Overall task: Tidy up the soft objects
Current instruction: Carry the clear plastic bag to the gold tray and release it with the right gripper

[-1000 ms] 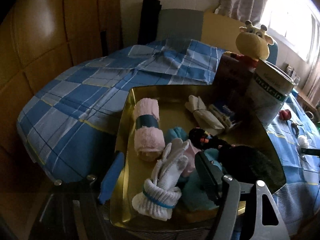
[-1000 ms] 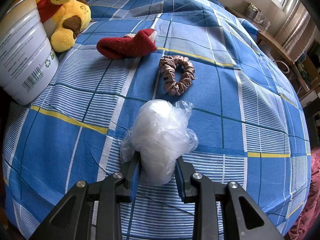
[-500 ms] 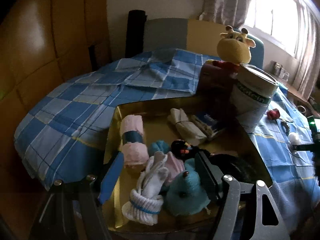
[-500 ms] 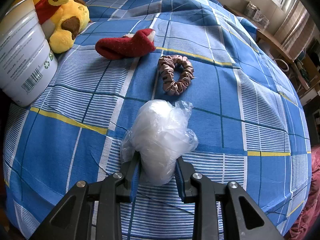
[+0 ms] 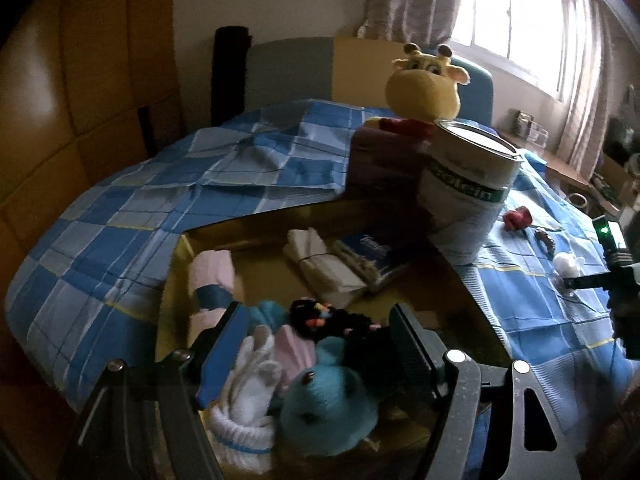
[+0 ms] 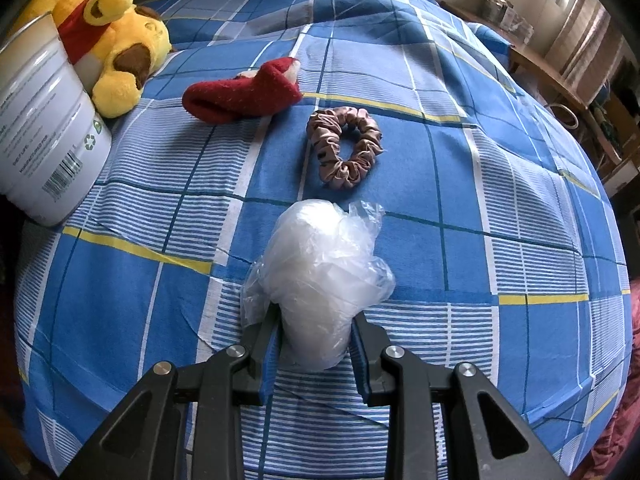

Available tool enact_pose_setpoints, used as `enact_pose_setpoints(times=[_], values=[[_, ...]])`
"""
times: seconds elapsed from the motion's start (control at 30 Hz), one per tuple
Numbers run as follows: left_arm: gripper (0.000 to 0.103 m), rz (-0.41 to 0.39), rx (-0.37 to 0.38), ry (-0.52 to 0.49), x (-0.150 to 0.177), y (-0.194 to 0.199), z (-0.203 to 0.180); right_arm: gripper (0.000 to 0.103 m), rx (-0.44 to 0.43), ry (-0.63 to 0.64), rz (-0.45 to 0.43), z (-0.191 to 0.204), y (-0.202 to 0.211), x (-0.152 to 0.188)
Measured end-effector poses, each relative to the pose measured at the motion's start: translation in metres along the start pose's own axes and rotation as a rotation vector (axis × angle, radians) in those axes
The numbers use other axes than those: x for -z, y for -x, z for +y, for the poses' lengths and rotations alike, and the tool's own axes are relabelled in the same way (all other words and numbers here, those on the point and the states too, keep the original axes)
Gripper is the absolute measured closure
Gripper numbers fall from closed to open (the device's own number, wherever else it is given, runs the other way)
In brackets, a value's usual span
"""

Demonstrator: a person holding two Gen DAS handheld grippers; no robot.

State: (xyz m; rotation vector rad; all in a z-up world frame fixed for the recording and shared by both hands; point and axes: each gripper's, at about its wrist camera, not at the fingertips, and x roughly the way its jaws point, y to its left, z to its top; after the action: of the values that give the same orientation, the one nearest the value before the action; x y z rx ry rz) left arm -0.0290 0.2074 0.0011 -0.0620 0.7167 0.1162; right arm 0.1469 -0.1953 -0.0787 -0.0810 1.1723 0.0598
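My right gripper point(image 6: 314, 320) is shut on a crumpled clear plastic bag point(image 6: 320, 268), held just over the blue checked bedspread. Beyond it lie a pink satin scrunchie point(image 6: 346, 148) and a red sock point(image 6: 240, 92). My left gripper point(image 5: 316, 344) is open above a gold tray point(image 5: 172, 264) that holds a teal plush point(image 5: 328, 404), white socks point(image 5: 248, 392), a pink rolled towel point(image 5: 210, 280), a black scrunchie point(image 5: 320, 316) and folded cloths point(image 5: 324, 268). The right gripper with the bag shows far right in the left wrist view point(image 5: 568, 276).
A white protein can point(image 6: 40, 136) stands left of the sock, with a yellow plush bear point(image 6: 120, 52) lying behind it. In the left wrist view the can point(image 5: 468, 196) stands behind the tray beside a dark red box point(image 5: 380, 164). A wooden headboard point(image 5: 60, 120) lies left.
The left gripper has drawn back and tilted up, so the tray contents sit lower and the teal plush shows between the fingers. The right gripper has crept slightly forward, still holding the bag.
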Motion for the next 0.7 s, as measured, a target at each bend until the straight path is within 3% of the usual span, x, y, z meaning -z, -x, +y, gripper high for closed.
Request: enact_pose_setpoints(times=[0.43,0.7], values=[[0.029,0.031,0.055,-0.025,-0.002,-0.017,-0.017,0.075,0.015,-0.020,0.003,-0.006,0.000,-0.001],[0.029,0.038,0.093,-0.022,-0.001,-0.021,-0.016,0.076,0.108,-0.141,-0.017,-0.031,0.025,-0.030]])
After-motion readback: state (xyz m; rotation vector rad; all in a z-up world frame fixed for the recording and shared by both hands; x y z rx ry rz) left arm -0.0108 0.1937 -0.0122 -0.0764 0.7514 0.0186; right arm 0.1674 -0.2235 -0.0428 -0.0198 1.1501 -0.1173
